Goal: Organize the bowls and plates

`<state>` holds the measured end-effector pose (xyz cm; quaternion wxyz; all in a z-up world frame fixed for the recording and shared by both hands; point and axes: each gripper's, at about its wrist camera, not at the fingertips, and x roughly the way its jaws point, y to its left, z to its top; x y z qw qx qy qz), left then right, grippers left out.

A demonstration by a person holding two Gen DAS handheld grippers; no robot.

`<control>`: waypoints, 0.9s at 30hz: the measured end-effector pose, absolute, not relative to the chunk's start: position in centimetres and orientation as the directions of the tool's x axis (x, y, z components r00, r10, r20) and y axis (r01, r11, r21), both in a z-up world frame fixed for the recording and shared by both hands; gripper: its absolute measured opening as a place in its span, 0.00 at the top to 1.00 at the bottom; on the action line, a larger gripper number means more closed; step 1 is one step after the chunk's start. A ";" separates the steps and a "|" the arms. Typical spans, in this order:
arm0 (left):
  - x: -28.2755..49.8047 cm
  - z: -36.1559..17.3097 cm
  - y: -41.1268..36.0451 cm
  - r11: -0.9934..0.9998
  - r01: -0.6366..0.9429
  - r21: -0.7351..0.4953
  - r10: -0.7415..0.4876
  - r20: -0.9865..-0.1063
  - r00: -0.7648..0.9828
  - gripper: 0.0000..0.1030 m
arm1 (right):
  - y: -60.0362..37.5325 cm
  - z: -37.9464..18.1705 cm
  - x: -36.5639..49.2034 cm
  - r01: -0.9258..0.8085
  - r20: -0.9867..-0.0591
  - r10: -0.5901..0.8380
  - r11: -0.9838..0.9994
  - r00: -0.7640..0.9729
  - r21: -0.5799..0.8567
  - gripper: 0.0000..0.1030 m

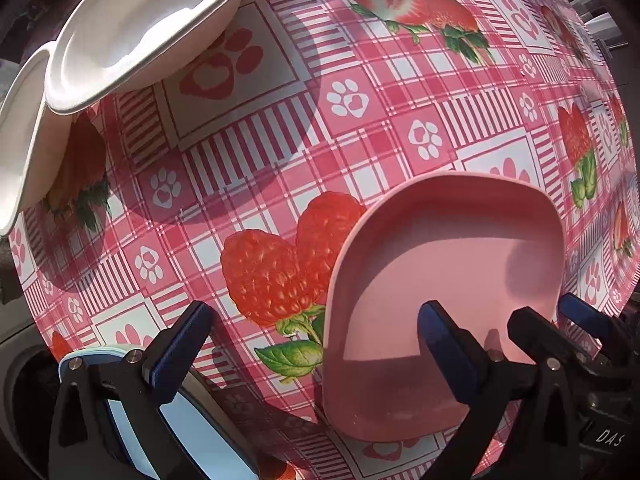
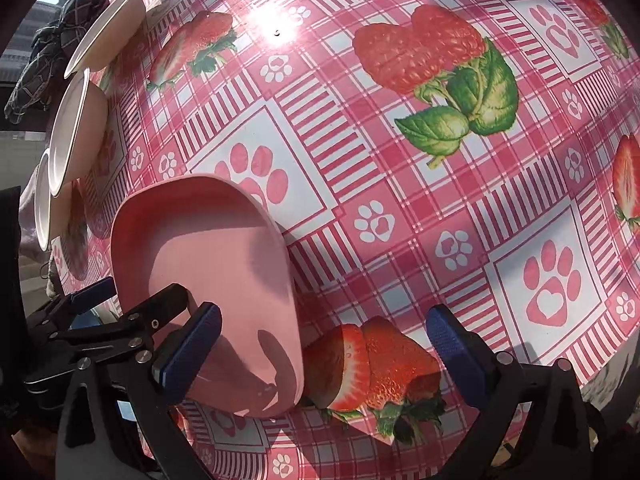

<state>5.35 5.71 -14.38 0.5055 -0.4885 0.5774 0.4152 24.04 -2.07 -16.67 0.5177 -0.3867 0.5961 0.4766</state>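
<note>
Sunlit pink strawberry-print tablecloth [image 2: 400,208]; pink plate [image 2: 208,280] flat; left claw [image 1: 316,344], right claw [image 2: 324,348] released, empty.

The blue plate [image 1: 192,432] lies half hidden under the left gripper [image 1: 316,356].

glossy vinyl tablecloth [image 2: 400,208], matt pink plate [image 2: 208,272]

Pink squarish plate [image 1: 448,280] sits flat, lower right in the left view, white bowls [image 1: 136,28] grouped upper left, a blue plate [image 1: 188,432] peeking bottom left.
</note>
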 end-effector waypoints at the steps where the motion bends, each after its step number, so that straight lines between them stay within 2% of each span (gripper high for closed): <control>1: 5.3 -14.3 5.7 0.180 -0.983 -0.014 -0.144 -0.989 -0.012 0.00 | -2.1 -16.6 24.1 -0.954 -0.986 0.035 0.250 -0.164 0.168 0.00; 3: 5.3 -14.2 5.6 0.192 -0.981 -0.014 -0.145 -0.989 -0.015 0.02 | -1.6 -16.8 24.1 -0.959 -0.986 0.001 0.233 -0.167 0.163 0.00; 5: 5.8 -13.8 5.5 0.225 -0.974 -0.016 -0.140 -0.990 -0.016 0.07 | -1.0 -16.8 23.9 -0.966 -0.986 -0.028 0.206 -0.162 0.153 0.02; 7: 6.7 -13.1 5.3 0.271 -0.963 -0.020 -0.128 -0.992 -0.016 0.21 | -0.5 -16.6 23.2 -0.982 -0.993 -0.041 0.160 -0.108 0.100 0.15; 8: 7.0 -12.9 5.2 0.286 -0.958 -0.022 -0.124 -0.992 -0.015 0.25 | -0.4 -16.6 22.7 -0.989 -0.996 -0.050 0.133 -0.072 0.065 0.22; 10: 7.6 -12.5 4.9 0.293 -0.956 -0.015 -0.118 -0.993 -0.020 0.33 | -0.4 -16.7 21.6 -0.997 -0.998 -0.062 0.082 -0.010 0.005 0.28; 13: 8.1 -12.2 4.6 0.292 -0.956 -0.036 -0.118 -0.993 0.002 0.42 | -0.8 -16.5 20.4 -0.998 -0.999 -0.047 0.059 0.018 -0.021 0.53; 14: 8.3 -12.1 4.4 0.311 -0.950 -0.033 -0.115 -0.993 -0.003 0.44 | -0.8 -16.4 20.2 -0.998 -0.999 -0.041 0.068 -0.009 0.007 0.70; 15: 8.6 -12.0 4.2 0.333 -0.943 -0.017 -0.108 -0.994 -0.020 0.44 | -0.9 -16.4 19.7 -0.995 -0.997 -0.045 0.080 -0.062 0.059 0.79; 16: 8.6 -11.9 4.1 0.341 -0.940 -0.013 -0.109 -0.994 -0.026 0.45 | -0.8 -16.7 19.3 -0.993 -0.995 -0.060 0.085 -0.084 0.079 0.82; 20: 8.6 -12.0 2.7 0.377 -0.926 -0.018 -0.151 -0.988 -0.042 0.45 | -0.7 -16.5 18.8 -0.995 -0.995 -0.066 0.070 -0.072 0.068 0.83; 27: 8.1 -11.2 -1.8 0.431 -0.901 -0.042 -0.184 -0.982 -0.042 0.45 | -2.7 -17.1 19.4 -0.988 -0.976 -0.177 0.115 -0.123 0.104 0.83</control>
